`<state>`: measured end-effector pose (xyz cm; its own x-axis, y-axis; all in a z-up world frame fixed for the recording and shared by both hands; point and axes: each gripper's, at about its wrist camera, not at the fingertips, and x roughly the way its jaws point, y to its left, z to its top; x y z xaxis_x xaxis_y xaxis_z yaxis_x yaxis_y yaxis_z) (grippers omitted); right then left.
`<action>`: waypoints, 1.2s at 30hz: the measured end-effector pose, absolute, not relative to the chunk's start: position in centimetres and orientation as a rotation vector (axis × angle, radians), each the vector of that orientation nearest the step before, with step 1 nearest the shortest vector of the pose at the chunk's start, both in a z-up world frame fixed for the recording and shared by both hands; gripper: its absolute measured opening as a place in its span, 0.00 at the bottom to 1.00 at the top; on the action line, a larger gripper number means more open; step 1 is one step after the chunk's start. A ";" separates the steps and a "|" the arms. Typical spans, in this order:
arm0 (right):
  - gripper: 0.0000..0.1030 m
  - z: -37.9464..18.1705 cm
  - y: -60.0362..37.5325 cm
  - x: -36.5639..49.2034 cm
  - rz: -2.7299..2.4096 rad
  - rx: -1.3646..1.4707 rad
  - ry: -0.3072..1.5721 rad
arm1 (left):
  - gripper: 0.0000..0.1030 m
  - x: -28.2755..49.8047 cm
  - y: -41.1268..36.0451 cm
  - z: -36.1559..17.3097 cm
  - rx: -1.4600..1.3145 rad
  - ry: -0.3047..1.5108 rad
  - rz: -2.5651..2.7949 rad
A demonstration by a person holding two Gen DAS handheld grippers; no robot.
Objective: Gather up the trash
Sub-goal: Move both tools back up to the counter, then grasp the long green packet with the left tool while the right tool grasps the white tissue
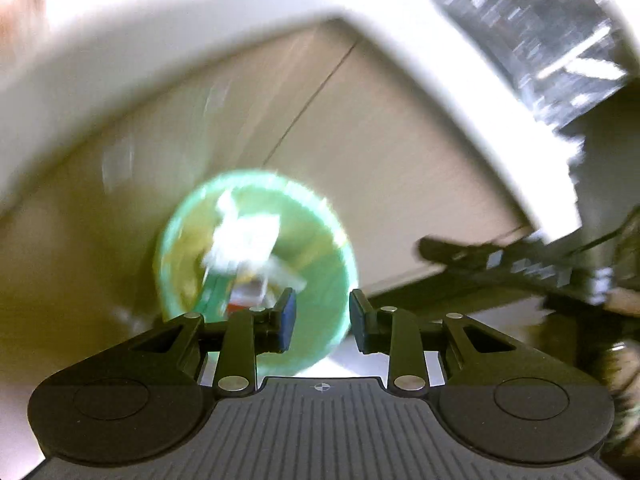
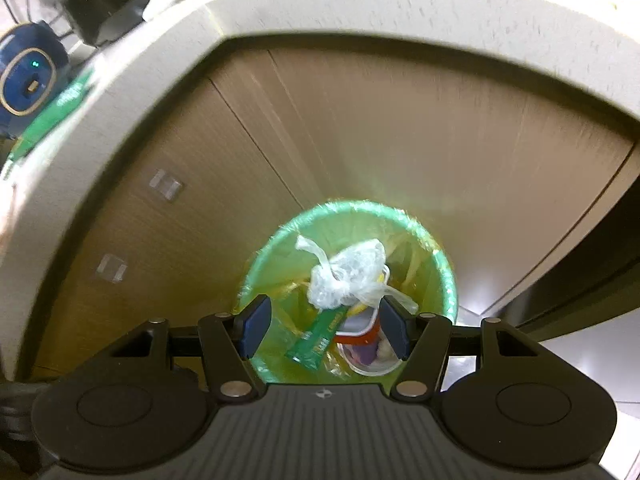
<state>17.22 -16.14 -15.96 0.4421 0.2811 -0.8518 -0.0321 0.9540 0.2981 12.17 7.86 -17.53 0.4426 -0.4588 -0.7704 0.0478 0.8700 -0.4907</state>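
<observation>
Nearest to me, my right gripper (image 2: 325, 326) has its blue pads (image 2: 254, 326) spread wide with nothing between them, and my left gripper (image 1: 322, 320) is parted too, more narrowly, and also empty. Both point down past the counter's edge, which I take to be the reason for this posture: hands held over the bin so that whatever I carry drops straight in. Just beyond my right fingers stands the green bin (image 2: 446, 276), lined with a yellowish bag, set on the floor close against the wooden cabinet front (image 2: 360, 128). The trash lies inside it: a knotted clear plastic bag (image 2: 346, 276) on top, a green wrapper (image 2: 320, 338) slanting beneath it, and a cup with a red rim (image 2: 366, 344) beside that. From this I judge the dropping step done, or nearly so. Farther up, the pale countertop edge (image 2: 280, 12) arches over the cabinet. The right view is sharp enough to tell the items apart and also shows a blue device (image 2: 28, 84) and a green packet (image 2: 52, 116) up on the counter, perhaps more to collect. The left view is smeared; there the bin (image 1: 320, 264) is a green blur with pale contents, yet only it shows a dark arm-like shape (image 1: 500, 260) to the right, which I cannot identify.
</observation>
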 end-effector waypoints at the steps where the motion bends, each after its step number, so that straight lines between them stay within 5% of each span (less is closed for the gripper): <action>1: 0.59 -14.8 -15.9 17.1 0.212 0.247 1.072 | 0.32 12.1 8.1 -15.7 -0.433 1.034 -0.337; 7: 0.60 -7.2 -11.9 17.7 0.346 0.209 0.877 | 0.32 12.2 12.1 -5.9 -0.438 0.753 -0.275; 11: 0.73 -3.0 -8.4 18.0 0.439 0.139 0.756 | 0.32 13.2 16.9 -3.2 -0.460 0.700 -0.083; 19: 0.75 -1.0 -2.5 19.7 0.420 0.002 0.703 | 0.32 14.8 26.0 -4.6 -0.547 0.699 0.079; 36: 0.78 -0.9 2.4 31.4 0.447 -0.140 0.679 | 0.32 17.4 27.3 -7.1 -0.649 0.676 0.076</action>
